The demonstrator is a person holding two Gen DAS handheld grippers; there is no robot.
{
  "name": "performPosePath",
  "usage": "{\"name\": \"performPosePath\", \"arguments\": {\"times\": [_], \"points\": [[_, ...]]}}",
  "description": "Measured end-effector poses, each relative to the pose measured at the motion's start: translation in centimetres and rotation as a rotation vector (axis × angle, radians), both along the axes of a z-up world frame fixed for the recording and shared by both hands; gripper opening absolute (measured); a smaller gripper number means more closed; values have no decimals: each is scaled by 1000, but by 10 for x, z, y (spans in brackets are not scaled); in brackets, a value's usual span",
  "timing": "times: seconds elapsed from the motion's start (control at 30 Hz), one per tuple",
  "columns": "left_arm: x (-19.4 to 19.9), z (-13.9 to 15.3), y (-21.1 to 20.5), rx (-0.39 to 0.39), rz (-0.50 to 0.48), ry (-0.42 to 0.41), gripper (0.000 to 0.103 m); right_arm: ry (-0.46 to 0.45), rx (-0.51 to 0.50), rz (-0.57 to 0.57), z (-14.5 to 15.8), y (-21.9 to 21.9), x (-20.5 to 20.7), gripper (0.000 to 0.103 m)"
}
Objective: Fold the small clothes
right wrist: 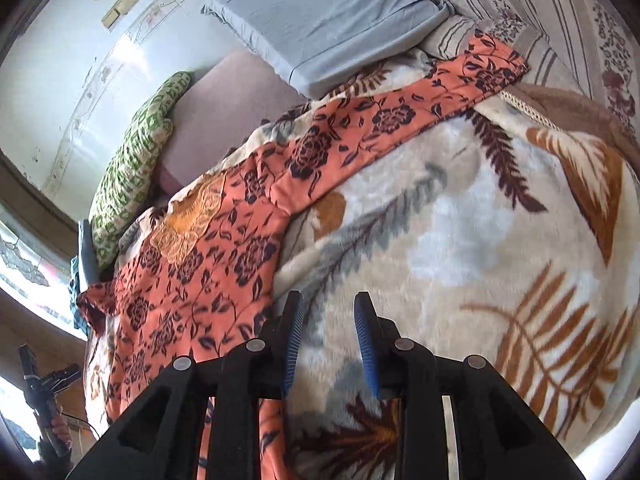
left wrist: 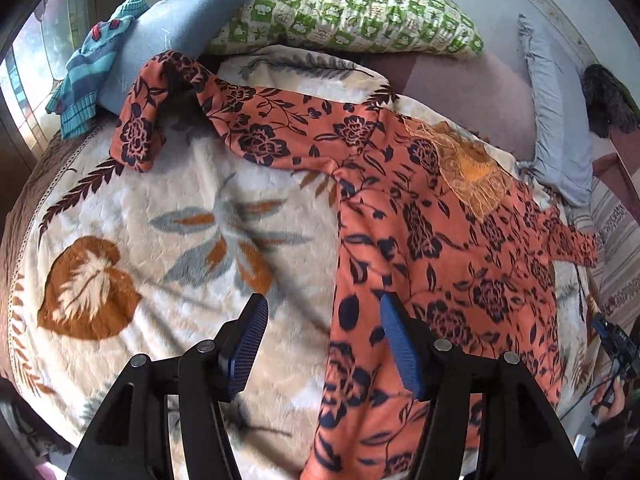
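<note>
Shirt [left wrist: 420, 240] first: the orange flowered one is lying spread face-up on the blanket [left wrist: 200, 220], body running toward me, one sleeve stretching toward the green pillow [left wrist: 348, 4] and bunching at its cuff near the blue cushion [left wrist: 192, 16], the other sleeve reaching out on the opposite side of the shirt.

What is worrying me is the plush blanket under the shirt. If I am closing down too deep at the shirt's edge, I am likely pinching blanket pile along with cloth, and the fold will be dragging the bedding. The shirt looks thin and slippery, so a shallow pinch is risking the hem sliding out halfway through a fold. The crumpled cuff could also be folding in lopsided if it is not flattened.

My left gripper [left wrist: 322, 344] is hanging wide open and holding nothing, straddling the shirt's side edge: one finger is sitting over the shirt, the other over bare blanket beside the shirt.

My right gripper [right wrist: 329, 344] is open too, though narrower, and gripping nothing; it is hovering over blanket just beside the shirt's other side edge, with the shirt lying to its left.
</note>
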State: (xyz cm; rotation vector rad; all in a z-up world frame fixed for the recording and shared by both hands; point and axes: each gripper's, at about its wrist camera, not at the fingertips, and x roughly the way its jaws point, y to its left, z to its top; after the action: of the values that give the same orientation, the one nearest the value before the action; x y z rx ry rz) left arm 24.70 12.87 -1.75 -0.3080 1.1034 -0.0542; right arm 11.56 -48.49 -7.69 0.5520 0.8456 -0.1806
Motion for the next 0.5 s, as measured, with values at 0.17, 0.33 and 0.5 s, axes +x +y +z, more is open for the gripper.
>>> {"name": "performPosePath", "arguments": {"times": [0.17, 0.33, 0.5], "points": [[92, -32, 0, -80, 120, 74, 58, -5, 26, 85, -5, 20, 84, 38], [155, -77, 13, -180, 195, 165, 57, 42, -38, 263, -16, 82, 200, 40], [178, -104, 25, -283, 209, 186, 57, 35, -68, 505, -22, 176, 324, 50]]}}
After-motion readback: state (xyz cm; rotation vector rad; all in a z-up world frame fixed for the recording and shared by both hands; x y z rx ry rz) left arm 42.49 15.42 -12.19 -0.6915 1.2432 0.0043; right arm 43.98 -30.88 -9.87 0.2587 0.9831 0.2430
